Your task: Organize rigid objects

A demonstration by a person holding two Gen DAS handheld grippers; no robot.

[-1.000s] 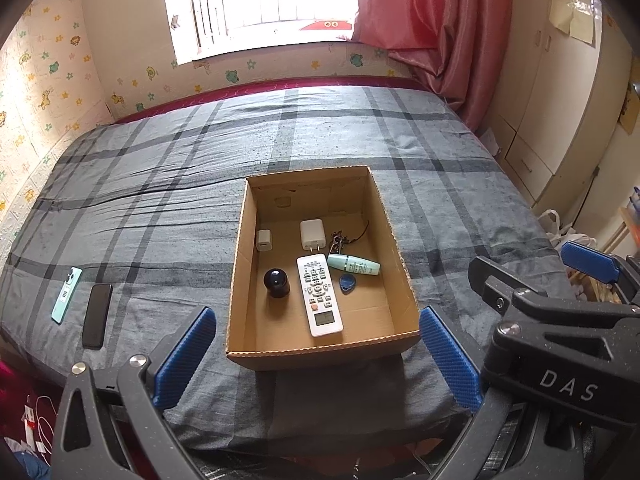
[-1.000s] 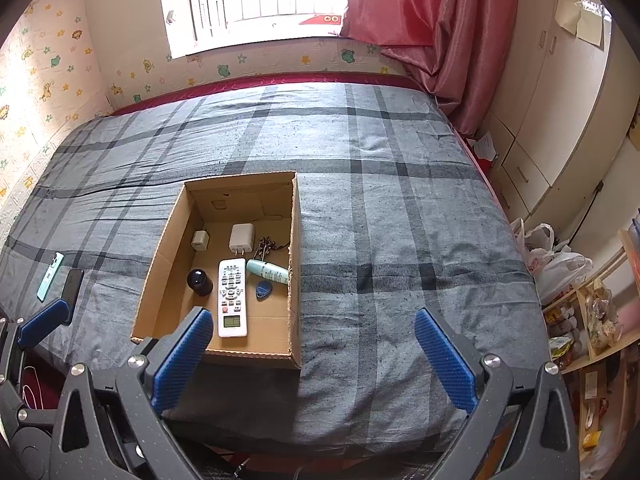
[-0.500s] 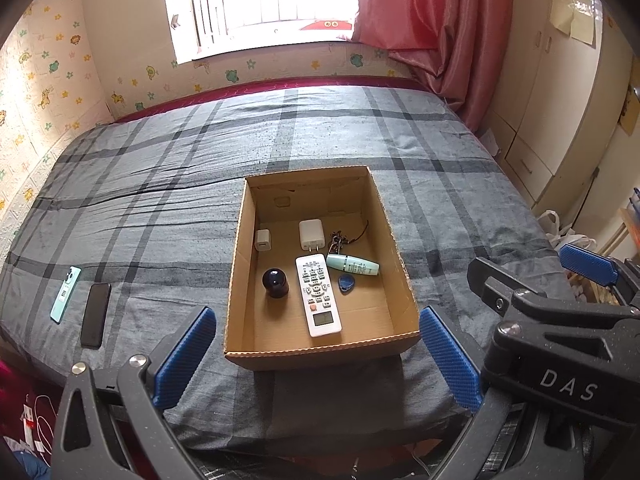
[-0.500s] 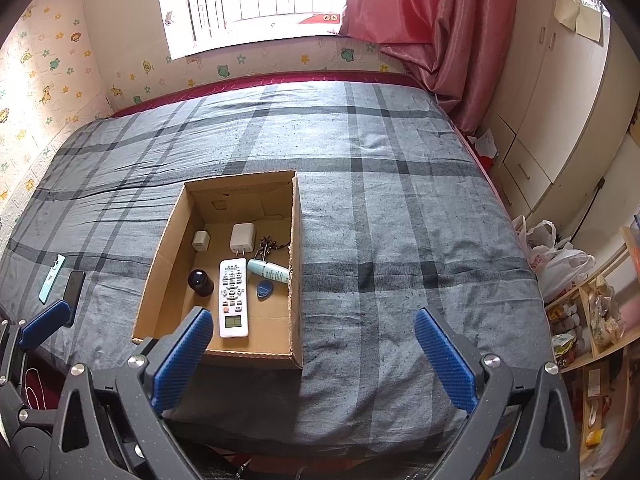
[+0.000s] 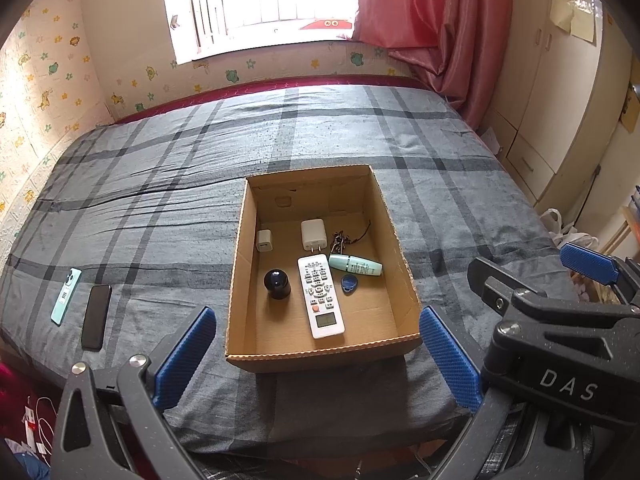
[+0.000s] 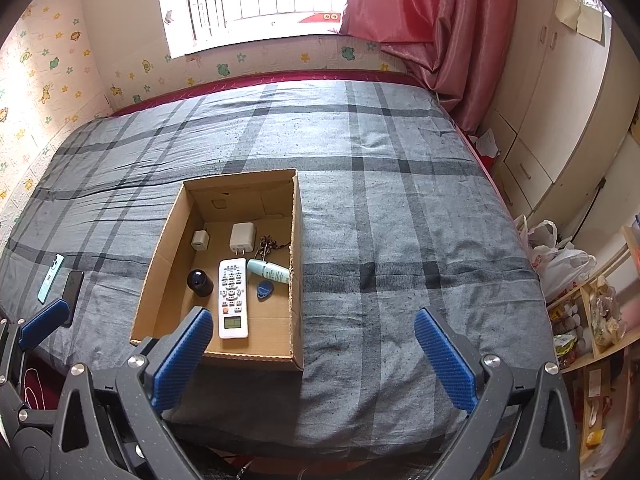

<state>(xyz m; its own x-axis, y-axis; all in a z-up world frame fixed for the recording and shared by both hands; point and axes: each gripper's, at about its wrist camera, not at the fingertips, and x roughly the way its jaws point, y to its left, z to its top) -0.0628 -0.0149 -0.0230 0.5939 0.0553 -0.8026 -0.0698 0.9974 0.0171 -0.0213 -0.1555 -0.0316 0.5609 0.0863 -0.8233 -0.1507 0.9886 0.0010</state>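
Note:
An open cardboard box [image 5: 400,248] sits on the bed; it also shows in the right wrist view [image 6: 297,240]. Inside lie a white remote [image 5: 320,296], a black round object [image 5: 277,283], two white chargers [image 5: 313,233], a mint tube [image 5: 355,266], a blue tag [image 5: 349,282] and keys [image 5: 342,240]. A mint phone [image 5: 65,297] and a black phone [image 5: 96,316] lie on the bed left of the box. My left gripper [image 5: 316,356] is open and empty at the box's near edge. My right gripper [image 6: 312,356] is open and empty, above the bed's near edge.
The bed [image 5: 160,184] has a grey plaid cover. A window and red curtain [image 5: 436,20] are at the back, a cream wardrobe [image 5: 560,120] at the right. Plastic bags [image 6: 560,256] and shelves stand right of the bed.
Both grippers have drifted very slightly; the view is nearly unchanged. Nothing was taken hold of or let go.

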